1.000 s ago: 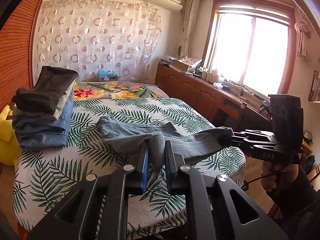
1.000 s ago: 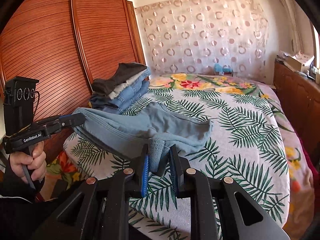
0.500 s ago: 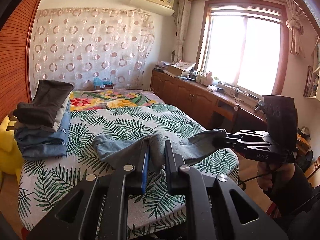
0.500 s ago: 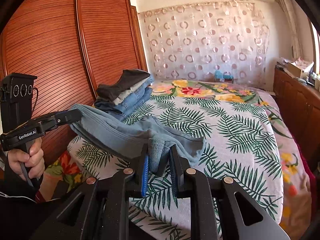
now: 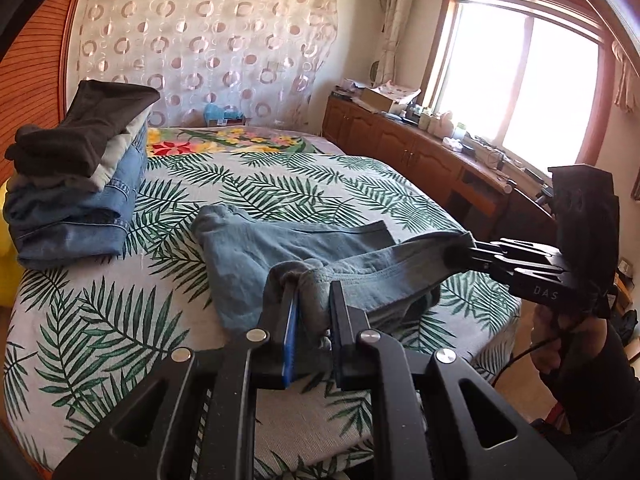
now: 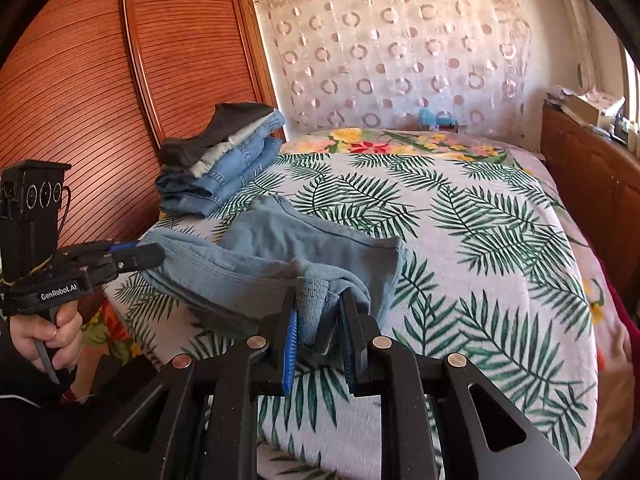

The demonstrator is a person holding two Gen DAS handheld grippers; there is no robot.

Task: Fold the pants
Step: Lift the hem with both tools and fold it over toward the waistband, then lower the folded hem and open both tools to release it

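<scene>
A pair of light blue-grey pants (image 5: pixel 280 248) lies on the leaf-print bed (image 5: pixel 120 320), its near edge lifted by both grippers. My left gripper (image 5: pixel 314 300) is shut on a bunched corner of the pants. My right gripper (image 6: pixel 318 312) is shut on the other corner; it also shows in the left wrist view (image 5: pixel 476 254). The pants (image 6: pixel 280 248) hang stretched between them, the far part resting on the bed (image 6: pixel 480 240). The left gripper shows in the right wrist view (image 6: pixel 148 256), shut on the cloth.
A stack of folded jeans and dark clothes (image 5: pixel 76 168) sits at the bed's left, next to a wooden wardrobe (image 6: pixel 100 100). A wooden cabinet (image 5: pixel 420 152) runs along the right under the window. A yellow object (image 5: pixel 8 264) sits beside the stack.
Both grippers moved forward over the bed with the pants' near edge, and both views dipped lower. The pants now lie further onto the bed, with a flatter folded part.
</scene>
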